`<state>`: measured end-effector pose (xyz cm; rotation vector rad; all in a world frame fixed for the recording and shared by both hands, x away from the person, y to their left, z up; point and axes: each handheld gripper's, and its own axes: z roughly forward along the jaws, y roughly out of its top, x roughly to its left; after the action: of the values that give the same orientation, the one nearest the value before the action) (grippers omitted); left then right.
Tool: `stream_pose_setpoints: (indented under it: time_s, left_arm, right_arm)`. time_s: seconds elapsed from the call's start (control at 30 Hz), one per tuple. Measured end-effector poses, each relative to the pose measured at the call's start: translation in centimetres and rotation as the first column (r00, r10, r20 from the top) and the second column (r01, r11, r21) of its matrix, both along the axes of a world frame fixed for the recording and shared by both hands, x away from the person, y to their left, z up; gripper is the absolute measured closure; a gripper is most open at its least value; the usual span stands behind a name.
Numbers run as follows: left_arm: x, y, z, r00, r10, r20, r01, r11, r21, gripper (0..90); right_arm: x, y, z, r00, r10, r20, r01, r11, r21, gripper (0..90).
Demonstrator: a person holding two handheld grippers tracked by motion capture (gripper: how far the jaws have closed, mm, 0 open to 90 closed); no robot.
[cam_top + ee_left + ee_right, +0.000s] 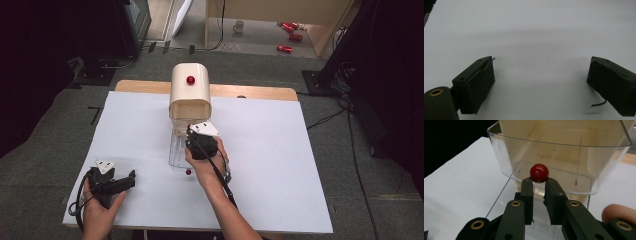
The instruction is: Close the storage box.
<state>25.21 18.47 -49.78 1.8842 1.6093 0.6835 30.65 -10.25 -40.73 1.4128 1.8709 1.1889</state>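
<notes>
High view: my right gripper point(192, 134) sits at the mouth of the cream, round-topped dispenser point(190, 90) with its red knob point(190, 80). A clear tray point(177, 152) stands just below it, with a stray red ball point(188, 172) on the white table point(280, 165). My left gripper point(131, 177) rests well apart.

Left gripper view: padded jaws wide apart over bare matte table.

Right gripper view: jaws clamped on a glossy red ball point(539, 172), at the clear bin's point(564, 150) front wall.

bare white table point(280, 165) right of the hands, cream housing point(190, 90) and clear drawer point(564, 152) blocking centre
</notes>
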Motion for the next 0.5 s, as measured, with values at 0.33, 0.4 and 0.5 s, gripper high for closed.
stream_pose_setpoints:
  time_s: [0.33,0.4,0.5]
  left_arm:
    - [0.0,0.0,0.0,1.0000,0.000,0.000,0.000,1.0000,0.001,7.3]
    - [0.0,0.0,0.0,1.0000,0.000,0.000,0.000,1.0000,0.000,7.3]
    - [0.0,0.0,0.0,1.0000,-0.001,0.000,0.001,1.0000,0.001,7.3]
  right_arm:
    - [0.7,0.3,0.1,1.0000,0.001,-0.005,0.000,0.9999,0.012,78.9]
    - [0.8,0.7,0.1,1.0000,0.006,-0.006,-0.006,0.9999,0.012,79.0]
    - [0.9,1.0,0.0,1.0000,0.004,-0.004,-0.004,1.0000,0.008,79.1]
